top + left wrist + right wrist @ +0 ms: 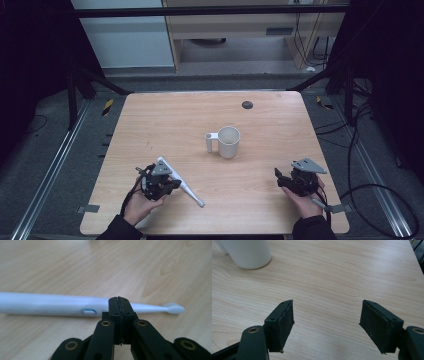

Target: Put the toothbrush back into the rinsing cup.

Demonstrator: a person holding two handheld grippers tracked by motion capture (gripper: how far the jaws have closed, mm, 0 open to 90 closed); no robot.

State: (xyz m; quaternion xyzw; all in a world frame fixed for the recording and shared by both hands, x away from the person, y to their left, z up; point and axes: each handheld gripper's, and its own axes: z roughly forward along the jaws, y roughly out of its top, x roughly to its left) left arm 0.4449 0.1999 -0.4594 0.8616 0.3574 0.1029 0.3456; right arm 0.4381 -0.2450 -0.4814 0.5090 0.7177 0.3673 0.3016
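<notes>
A white electric toothbrush lies flat on the wooden table at the front left, its bristle head toward the front edge. My left gripper rests right beside its handle. In the left gripper view the jaws are pressed shut with nothing between them, and the toothbrush lies just beyond their tips, button facing me. A white mug stands upright at the table's middle, handle to the left. My right gripper is at the front right, open and empty, with the mug far off at upper left.
A small dark round spot marks the table's far side. Black frame rails and cables run along the floor on both sides. The right edge of the table lies close to my right hand.
</notes>
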